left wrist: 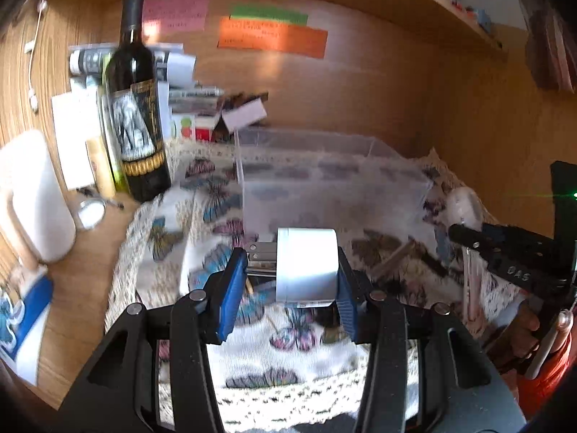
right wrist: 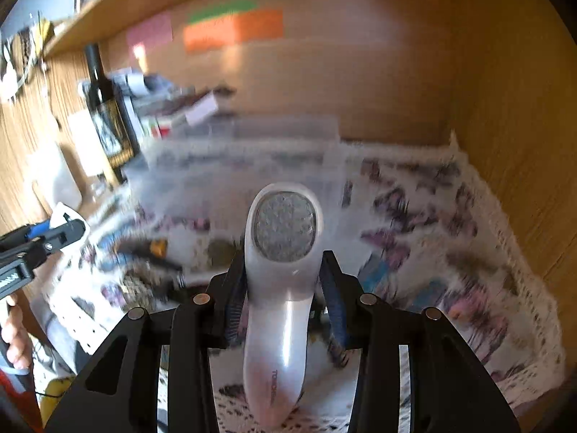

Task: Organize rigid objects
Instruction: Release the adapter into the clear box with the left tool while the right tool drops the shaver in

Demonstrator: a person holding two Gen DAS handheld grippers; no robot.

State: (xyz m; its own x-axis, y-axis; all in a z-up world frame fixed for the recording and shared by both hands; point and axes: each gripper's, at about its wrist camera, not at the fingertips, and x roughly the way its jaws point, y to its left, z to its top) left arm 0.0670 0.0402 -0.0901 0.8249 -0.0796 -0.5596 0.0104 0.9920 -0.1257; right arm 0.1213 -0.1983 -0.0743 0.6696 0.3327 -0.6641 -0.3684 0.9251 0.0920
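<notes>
My left gripper (left wrist: 288, 270) is shut on a white power adapter (left wrist: 306, 265) with metal prongs, held above the butterfly-print cloth (left wrist: 202, 223) in front of a clear plastic box (left wrist: 324, 176). My right gripper (right wrist: 283, 285) is shut on a white lint shaver (right wrist: 283, 252) with a round mesh head, held above the cloth (right wrist: 450, 252) and facing the clear box (right wrist: 234, 166). The right gripper also shows at the right of the left wrist view (left wrist: 468, 234), and the left gripper at the left of the right wrist view (right wrist: 54, 234). Both views are motion blurred.
A dark wine bottle (left wrist: 139, 108) stands left of the box, with stacked boxes and papers (left wrist: 187, 108) behind it and a white container (left wrist: 36, 198) at far left. Wooden walls enclose the back and right. Small dark items (right wrist: 155, 252) lie on the cloth.
</notes>
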